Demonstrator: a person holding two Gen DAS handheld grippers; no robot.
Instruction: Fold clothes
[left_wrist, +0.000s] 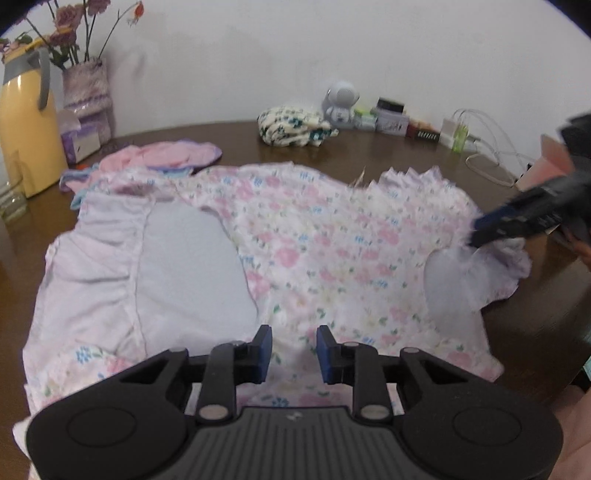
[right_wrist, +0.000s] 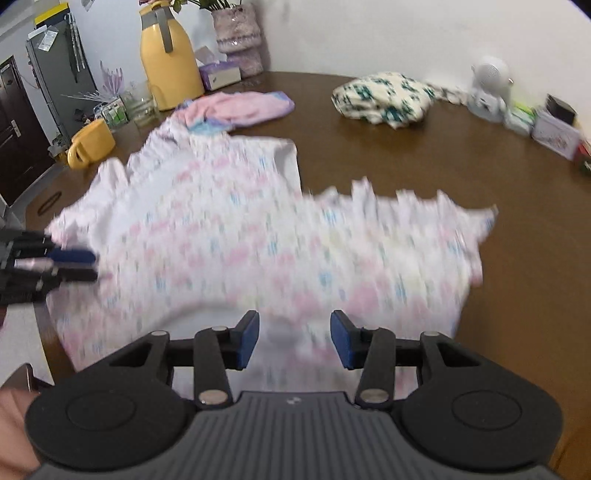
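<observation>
Under your left gripper (left_wrist: 294, 349), jaws spread and empty, the floral garment (left_wrist: 295, 251) lies flat on the brown table (left_wrist: 406, 158). Your right gripper (right_wrist: 294, 339) is parted too, pinching nothing. Pinch one edge layer cleanly before folding. Farther off, only the right wrist view shows the yellow mug (right_wrist: 90, 146); the left's shows charger cables (left_wrist: 491, 147).

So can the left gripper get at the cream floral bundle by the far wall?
Probably not directly: the left gripper hovers over the near hem of the pink garment, and the bundle lies across the table.
</observation>
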